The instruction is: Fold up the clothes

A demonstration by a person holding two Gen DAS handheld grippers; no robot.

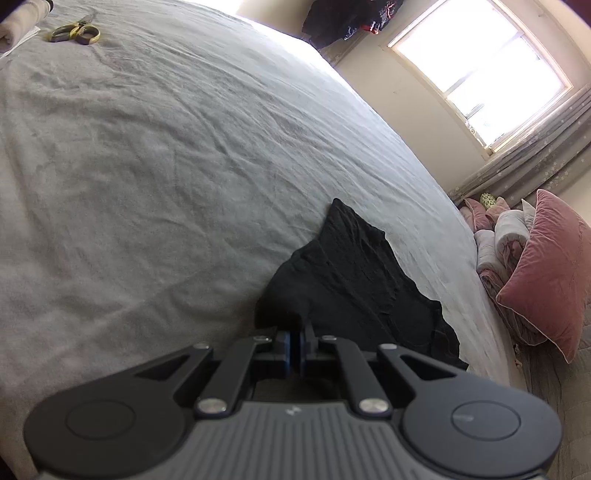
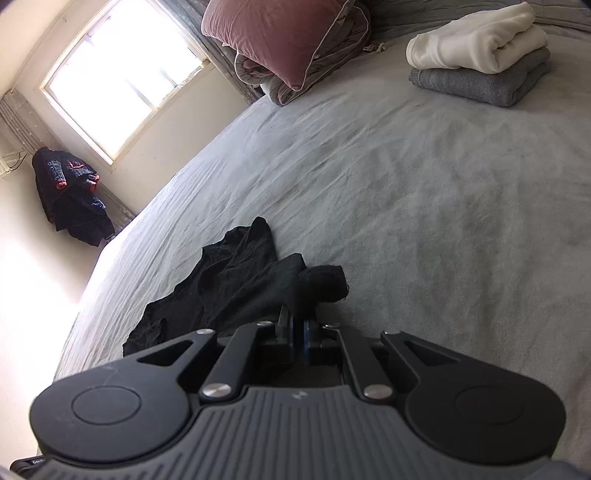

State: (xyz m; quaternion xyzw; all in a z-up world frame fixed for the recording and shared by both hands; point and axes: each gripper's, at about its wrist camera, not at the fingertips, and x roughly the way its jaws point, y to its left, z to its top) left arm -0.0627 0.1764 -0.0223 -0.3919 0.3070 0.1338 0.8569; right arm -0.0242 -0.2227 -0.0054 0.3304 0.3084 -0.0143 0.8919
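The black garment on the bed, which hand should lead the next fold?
Probably the left. Both tongs, left and right, look shut on the black garment, but the left's edge has most of the cloth spread flat ahead, while the right's is bunched.

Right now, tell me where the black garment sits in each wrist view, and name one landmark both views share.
Left wrist view: the black garment lies lower centre-right on the grey bedsheet, running up from the closed left hand-held gripper.
Right wrist view: the same garment lies lower centre-left, bunched at the closed right hand-held gripper.
Shared landmark: the pink pillow at the bed's end, beneath the window.
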